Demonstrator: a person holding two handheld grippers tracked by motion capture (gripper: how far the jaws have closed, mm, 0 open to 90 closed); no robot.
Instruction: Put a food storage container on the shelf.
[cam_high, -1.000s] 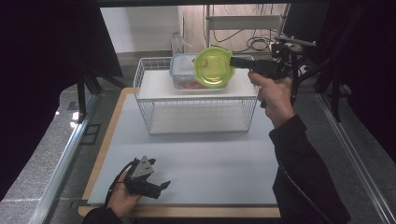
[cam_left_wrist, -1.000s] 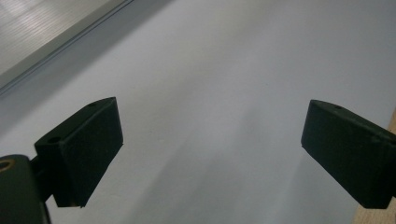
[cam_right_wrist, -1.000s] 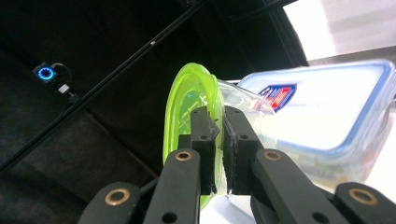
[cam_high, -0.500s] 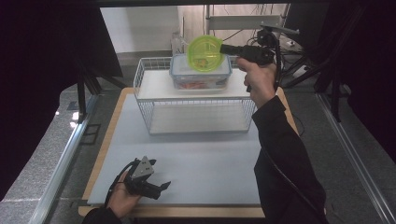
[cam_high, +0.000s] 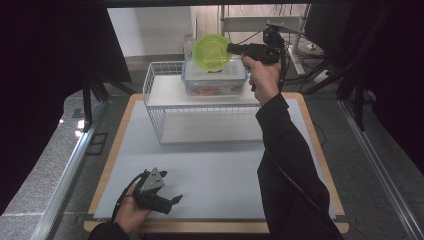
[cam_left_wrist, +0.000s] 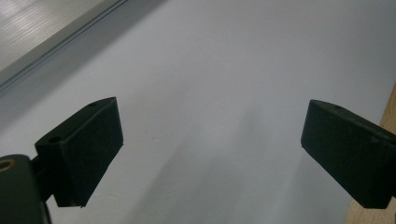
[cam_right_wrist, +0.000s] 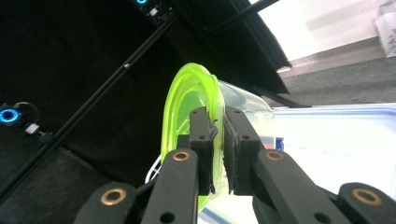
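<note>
Jaws first: my right gripper (cam_high: 231, 48) is clamped on the rim of the green bowl (cam_high: 212, 53), held on edge at upper centre of the high view, above the clear box (cam_high: 215, 80). My left gripper (cam_left_wrist: 210, 154) stands wide apart with nothing between its pads, low at lower left. By size: the table (cam_high: 220, 170) spans mid-frame; the wire rack (cam_high: 195, 107) sits at its far edge; the box rests on the rack's top shelf.
</note>
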